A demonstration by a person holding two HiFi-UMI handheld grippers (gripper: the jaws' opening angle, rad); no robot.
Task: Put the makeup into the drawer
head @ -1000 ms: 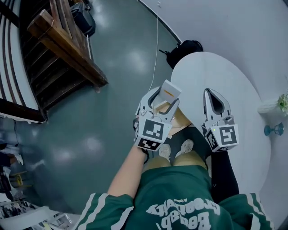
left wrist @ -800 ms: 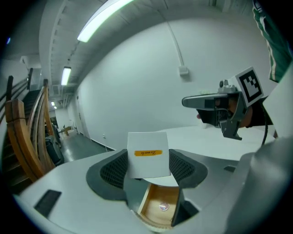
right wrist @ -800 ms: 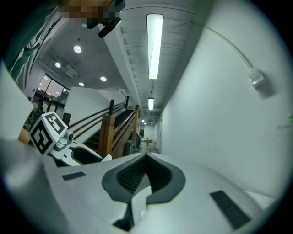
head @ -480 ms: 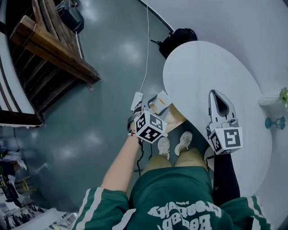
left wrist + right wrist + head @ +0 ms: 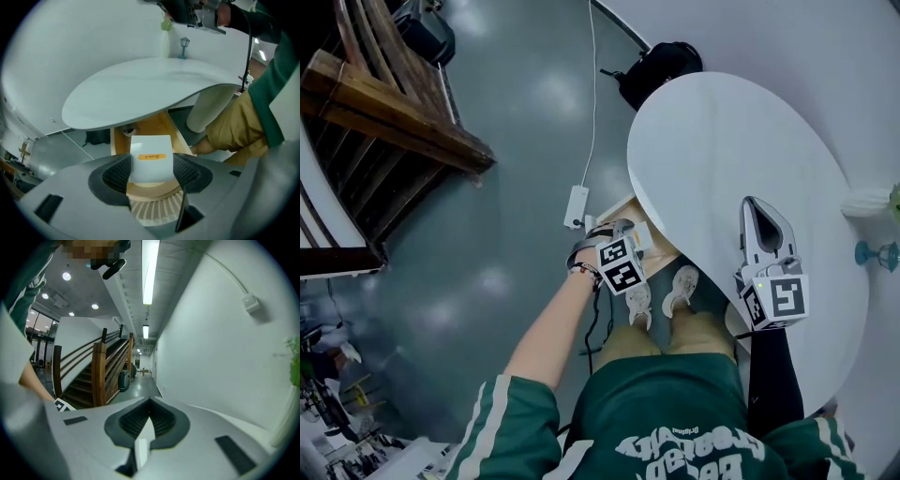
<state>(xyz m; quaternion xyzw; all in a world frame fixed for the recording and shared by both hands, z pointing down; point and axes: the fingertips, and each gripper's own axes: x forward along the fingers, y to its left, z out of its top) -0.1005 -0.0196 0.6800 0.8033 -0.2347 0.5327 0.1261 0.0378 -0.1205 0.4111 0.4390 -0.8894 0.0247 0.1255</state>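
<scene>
The makeup is a white box (image 5: 150, 157) with an orange label. My left gripper (image 5: 152, 172) is shut on it, one pad on each side. It hangs tilted downward just over the open wooden drawer (image 5: 140, 127) under the white oval table (image 5: 150, 89). In the head view the left gripper (image 5: 616, 234) sits at the table's near-left edge above the drawer (image 5: 663, 247), and the box is mostly hidden behind it. My right gripper (image 5: 757, 208) hovers over the table (image 5: 722, 141), jaws shut and empty, as the right gripper view (image 5: 149, 417) also shows.
A white vase with a plant (image 5: 870, 202) and a small blue lamp figure (image 5: 874, 252) stand at the table's right edge. On the floor are a black bag (image 5: 661, 66), a white power strip (image 5: 577, 206) with its cable, and my shoes (image 5: 661, 295). A wooden staircase (image 5: 384, 103) rises at the left.
My left gripper has sunk from table height down to the open drawer, tipping its jaws downward with the box still held. The right gripper has drifted slightly lower over the table.
</scene>
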